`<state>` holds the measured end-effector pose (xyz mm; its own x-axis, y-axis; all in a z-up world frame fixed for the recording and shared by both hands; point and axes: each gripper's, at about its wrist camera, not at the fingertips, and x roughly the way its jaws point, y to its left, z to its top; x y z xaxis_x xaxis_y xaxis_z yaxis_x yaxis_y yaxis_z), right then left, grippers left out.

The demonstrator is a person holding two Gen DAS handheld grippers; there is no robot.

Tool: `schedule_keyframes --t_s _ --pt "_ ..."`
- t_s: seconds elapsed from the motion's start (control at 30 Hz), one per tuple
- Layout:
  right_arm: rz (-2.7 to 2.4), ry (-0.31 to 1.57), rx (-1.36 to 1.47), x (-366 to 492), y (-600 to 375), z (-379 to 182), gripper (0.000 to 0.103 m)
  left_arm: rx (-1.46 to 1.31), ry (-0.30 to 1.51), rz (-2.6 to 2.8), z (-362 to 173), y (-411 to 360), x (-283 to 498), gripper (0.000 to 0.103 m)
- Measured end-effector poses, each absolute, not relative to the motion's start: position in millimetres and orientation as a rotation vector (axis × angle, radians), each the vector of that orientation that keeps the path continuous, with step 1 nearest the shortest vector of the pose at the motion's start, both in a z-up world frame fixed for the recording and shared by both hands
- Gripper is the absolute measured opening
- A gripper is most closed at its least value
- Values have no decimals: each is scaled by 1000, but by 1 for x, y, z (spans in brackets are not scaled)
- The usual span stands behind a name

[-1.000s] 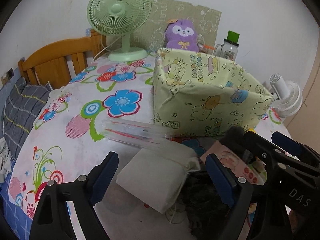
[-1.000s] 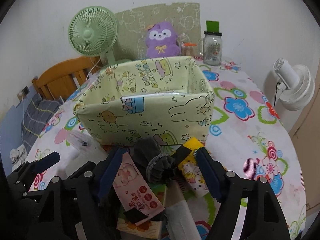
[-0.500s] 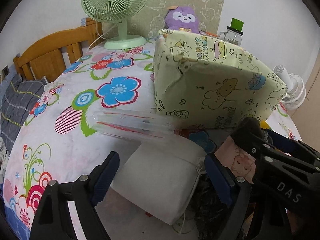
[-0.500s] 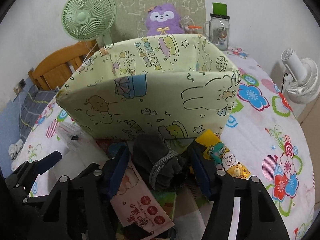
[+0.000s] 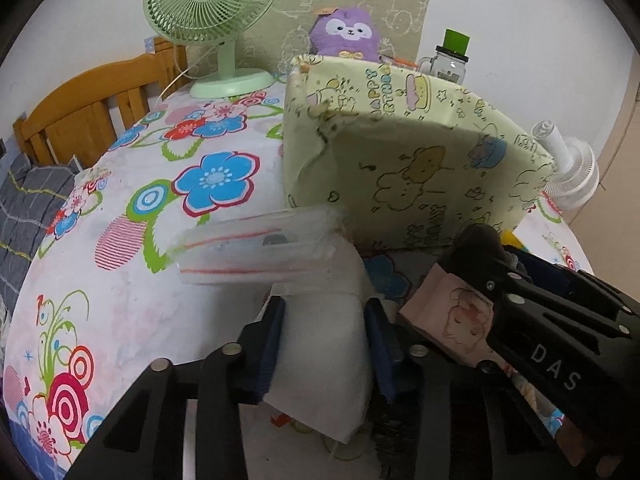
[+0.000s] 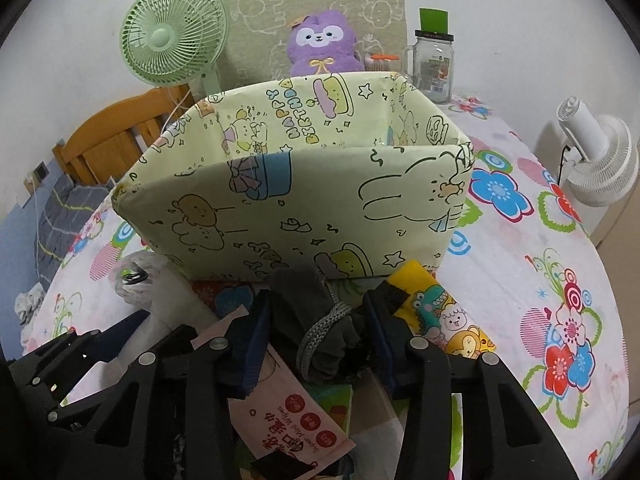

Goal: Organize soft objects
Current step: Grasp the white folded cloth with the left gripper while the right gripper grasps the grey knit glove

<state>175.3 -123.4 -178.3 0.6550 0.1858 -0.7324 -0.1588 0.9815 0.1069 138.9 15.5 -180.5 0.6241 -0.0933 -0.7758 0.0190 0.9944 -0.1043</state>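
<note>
Half a second back the left tongs (image 5: 324, 336) stood wide around the white cloth pouch (image 5: 320, 344); now their blue pads press both of its sides and the pouch bulges between them, gripped. The right tongs (image 6: 316, 340) have likewise drawn in and are clamped on the dark grey glove (image 6: 316, 320), whose knitted cuff hangs between the pads. Both cameras sit a little closer to the yellow-green fabric box (image 6: 296, 208) than before.

Both tongs reach low across the bench (image 5: 120, 280) toward twelve o'clock, side by side. In the left wrist view the right tool's black frame crosses the frame at four o'clock, and in the right wrist view the left tool lies at eight o'clock.

The box stands just beyond both grips at twelve o'clock, its near wall rising in front of them and its top open. A clear plastic zip bag (image 5: 260, 248) lies against the far end of the pouch, at eleven o'clock from the left tongs. A pink wipes packet (image 6: 288, 412) lies under the right tongs, and a yellow cartoon-print packet (image 6: 436, 312) sits just beside them at two o'clock. Farther back are a green desk fan (image 6: 176, 40), a purple plush toy (image 6: 324, 44) and a glass jar (image 6: 432, 64). A white fan (image 6: 600, 156) stands off the bench edge at two o'clock.
</note>
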Motion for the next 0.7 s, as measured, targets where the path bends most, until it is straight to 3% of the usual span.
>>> schedule_keyframes --t_s 0.17,0.7 --pt "197 814 36 170 -124 -170 48 -92 867 -72 -169 16 135 34" --pt "199 712 60 145 -136 -128 48 -82 765 -100 -127 2 116 33"
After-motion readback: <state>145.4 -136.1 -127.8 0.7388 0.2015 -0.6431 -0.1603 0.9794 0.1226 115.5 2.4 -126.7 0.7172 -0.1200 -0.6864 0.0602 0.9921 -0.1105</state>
